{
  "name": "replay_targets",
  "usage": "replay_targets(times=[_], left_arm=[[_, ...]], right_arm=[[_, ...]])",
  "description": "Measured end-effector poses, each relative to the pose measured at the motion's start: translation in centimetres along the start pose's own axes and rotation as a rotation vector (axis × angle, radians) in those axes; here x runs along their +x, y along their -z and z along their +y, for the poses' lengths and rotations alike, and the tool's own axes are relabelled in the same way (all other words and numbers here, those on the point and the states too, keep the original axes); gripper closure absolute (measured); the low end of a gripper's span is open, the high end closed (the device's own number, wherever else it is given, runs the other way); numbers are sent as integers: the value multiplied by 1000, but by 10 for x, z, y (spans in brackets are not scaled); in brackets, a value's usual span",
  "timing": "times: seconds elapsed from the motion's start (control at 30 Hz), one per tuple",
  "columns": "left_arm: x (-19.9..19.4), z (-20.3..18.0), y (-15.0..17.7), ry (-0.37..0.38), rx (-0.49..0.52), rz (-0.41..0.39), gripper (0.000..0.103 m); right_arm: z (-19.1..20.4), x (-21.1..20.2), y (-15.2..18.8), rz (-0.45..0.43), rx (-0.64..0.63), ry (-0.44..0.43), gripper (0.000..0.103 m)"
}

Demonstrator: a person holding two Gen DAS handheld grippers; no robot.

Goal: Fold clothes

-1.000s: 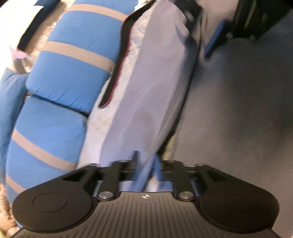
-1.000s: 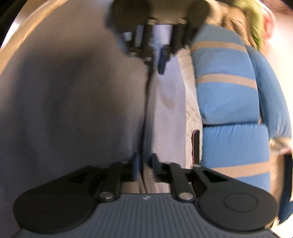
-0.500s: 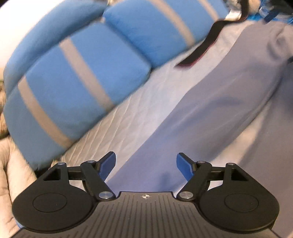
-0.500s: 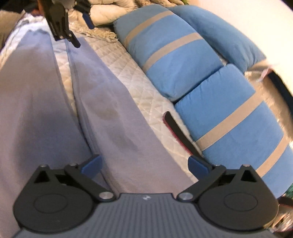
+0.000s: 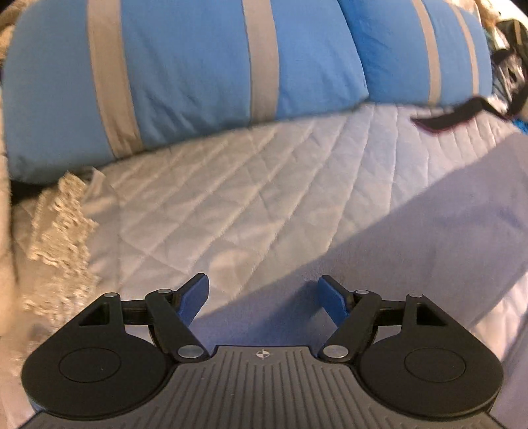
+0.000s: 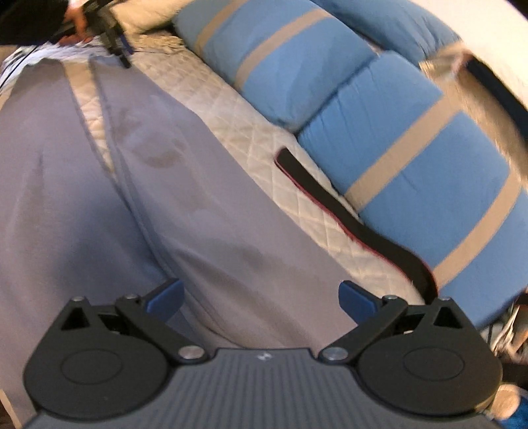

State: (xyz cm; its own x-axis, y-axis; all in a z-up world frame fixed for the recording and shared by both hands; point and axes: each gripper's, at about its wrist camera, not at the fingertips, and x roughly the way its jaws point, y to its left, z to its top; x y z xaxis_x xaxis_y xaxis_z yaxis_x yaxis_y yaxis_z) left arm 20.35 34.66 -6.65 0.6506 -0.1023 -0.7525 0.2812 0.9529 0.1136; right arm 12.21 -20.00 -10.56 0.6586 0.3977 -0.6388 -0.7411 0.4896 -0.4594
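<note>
A lavender-grey garment (image 6: 158,184) lies spread along a quilted white bed cover (image 6: 250,132); a long narrow part of it, with dark stains, runs beside the wider part. My right gripper (image 6: 260,295) hovers over its near end, open wide, nothing between the blue pads. In the left wrist view the garment's (image 5: 412,237) far end lies under my left gripper (image 5: 262,293), which is open and empty. The left gripper (image 6: 117,56) also shows small at the top left of the right wrist view, held by a hand (image 6: 77,24).
Two blue pillows with beige stripes (image 6: 363,109) line the bed's far side, also seen as blue pillows (image 5: 198,72) from the left. A black strap with a red edge (image 6: 346,224) lies between pillows and garment. A fringed cream blanket (image 5: 56,224) sits at the left.
Both grippers were shut on the garment's edge a second ago and have let it go. The left hand swept away along the bed towards the garment's far end, and both wrists rolled.
</note>
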Motion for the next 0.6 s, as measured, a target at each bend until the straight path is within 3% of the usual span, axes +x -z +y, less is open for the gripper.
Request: replay_targets(times=[0.03, 0.1, 0.2, 0.4, 0.6], left_arm=[[0, 1, 2, 14, -9, -6, 33], [-1, 2, 6, 61, -31, -14, 64], [-3, -4, 8, 71, -13, -14, 93], [-1, -27, 5, -18, 51, 7, 96], [0, -29, 10, -58, -31, -10, 96]], right_arm=[[-6, 2, 3, 9, 21, 1, 0], [-19, 4, 10, 20, 60, 15, 0], [-41, 7, 24, 34, 111, 35, 0], [-90, 6, 63, 52, 171, 85, 0], [-151, 11, 104, 78, 256, 152, 3]])
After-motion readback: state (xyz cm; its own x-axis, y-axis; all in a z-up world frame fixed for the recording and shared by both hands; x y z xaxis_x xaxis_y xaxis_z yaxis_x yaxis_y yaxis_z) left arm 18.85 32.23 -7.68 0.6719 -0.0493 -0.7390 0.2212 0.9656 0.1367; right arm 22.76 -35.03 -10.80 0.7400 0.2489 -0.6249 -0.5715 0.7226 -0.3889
